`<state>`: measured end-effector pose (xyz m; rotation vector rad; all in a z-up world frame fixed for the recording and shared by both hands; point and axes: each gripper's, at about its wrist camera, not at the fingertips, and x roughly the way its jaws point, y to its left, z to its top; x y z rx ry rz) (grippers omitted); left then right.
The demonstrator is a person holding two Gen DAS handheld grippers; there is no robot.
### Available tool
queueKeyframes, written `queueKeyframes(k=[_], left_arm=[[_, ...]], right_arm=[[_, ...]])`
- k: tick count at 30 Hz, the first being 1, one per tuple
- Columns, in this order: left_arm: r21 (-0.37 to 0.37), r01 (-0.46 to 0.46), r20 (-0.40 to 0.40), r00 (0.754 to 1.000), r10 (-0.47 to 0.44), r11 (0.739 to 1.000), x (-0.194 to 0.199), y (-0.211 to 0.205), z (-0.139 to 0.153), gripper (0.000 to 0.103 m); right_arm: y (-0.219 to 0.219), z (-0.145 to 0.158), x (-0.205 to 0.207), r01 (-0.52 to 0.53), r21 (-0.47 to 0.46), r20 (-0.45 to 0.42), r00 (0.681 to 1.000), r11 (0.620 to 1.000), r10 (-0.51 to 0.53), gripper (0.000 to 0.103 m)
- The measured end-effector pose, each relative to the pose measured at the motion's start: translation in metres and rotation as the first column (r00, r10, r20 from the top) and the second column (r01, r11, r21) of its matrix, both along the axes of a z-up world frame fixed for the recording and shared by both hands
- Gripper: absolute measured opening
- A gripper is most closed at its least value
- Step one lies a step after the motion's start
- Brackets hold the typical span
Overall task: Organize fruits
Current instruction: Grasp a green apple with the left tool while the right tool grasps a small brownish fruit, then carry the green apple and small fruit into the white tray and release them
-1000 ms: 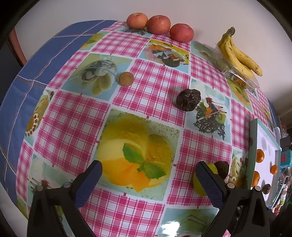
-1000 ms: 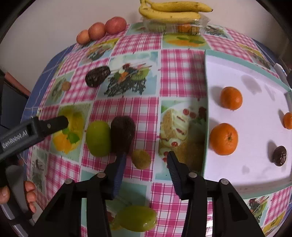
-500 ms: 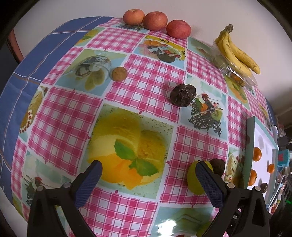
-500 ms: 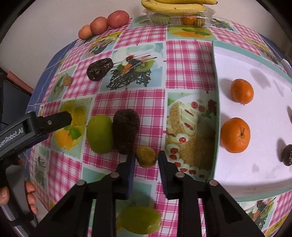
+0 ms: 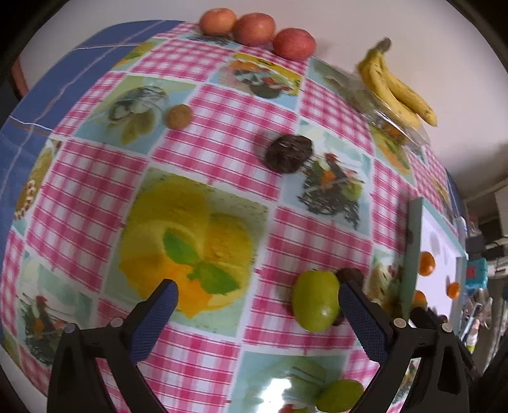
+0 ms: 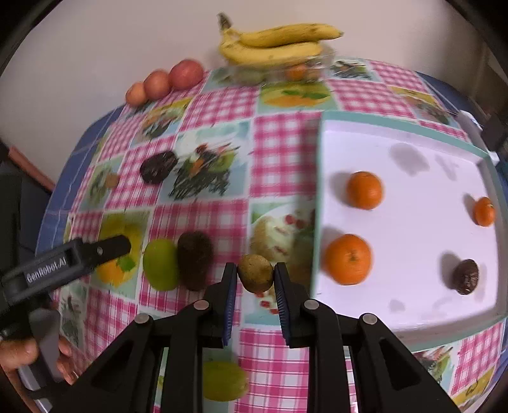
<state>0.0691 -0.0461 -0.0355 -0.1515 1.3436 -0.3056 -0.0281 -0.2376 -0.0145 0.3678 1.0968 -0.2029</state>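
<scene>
My right gripper [image 6: 255, 274] is shut on a small brown kiwi [image 6: 255, 273] and holds it above the checked cloth, just left of the white tray [image 6: 317, 203]. The tray holds three oranges [image 6: 347, 259] and a dark round fruit [image 6: 465, 276]. A green fruit [image 6: 160, 268] and a dark brown fruit [image 6: 194, 259] lie side by side to the left. My left gripper [image 5: 257, 295] is open and empty above the cloth; the green fruit [image 5: 314, 300] lies just inside its right finger.
Three apples [image 5: 254, 25] and a banana bunch [image 5: 393, 89] on a clear box line the far wall. A dark wrinkled fruit [image 5: 289, 152] and another small brown kiwi [image 5: 179, 116] lie mid-table. Another green fruit [image 6: 222, 379] lies under my right gripper.
My right gripper closed on the small brown kiwi and lifted it toward the tray. My left gripper drifted slightly, still open.
</scene>
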Motion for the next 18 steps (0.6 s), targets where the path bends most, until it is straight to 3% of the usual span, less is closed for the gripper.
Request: queueKeyframes(k=[3, 5, 12, 18], left_arm=[[-0.024, 0.025, -0.013, 1.000, -0.026, 0.999, -0.003, -0.009, -0.001, 0.085], [-0.037, 0.045, -0.023, 0.999, -0.046, 0.998, -0.005, -0.016, -0.002, 0.081], [-0.072, 0.102, -0.056, 0.993, -0.106, 0.992, -0.015, -0.036, -0.012, 0.043], [-0.092, 0.082, -0.059, 0.994, -0.088, 0.992, -0.015, -0.032, -0.014, 0.041]], right_arm=[[-0.013, 0.007, -0.006, 0.046, -0.068, 0.005, 0.999, 0.997, -0.046, 0.025], [-0.022, 0.011, -0.010, 0.074, -0.054, 0.019, 0.997, 0.996, -0.073, 0.025], [-0.045, 0.017, -0.023, 0.141, -0.071, 0.037, 0.990, 0.988, -0.138, 0.025], [-0.047, 0.014, -0.024, 0.142, -0.071, 0.031, 0.990, 0.987, -0.140, 0.025]])
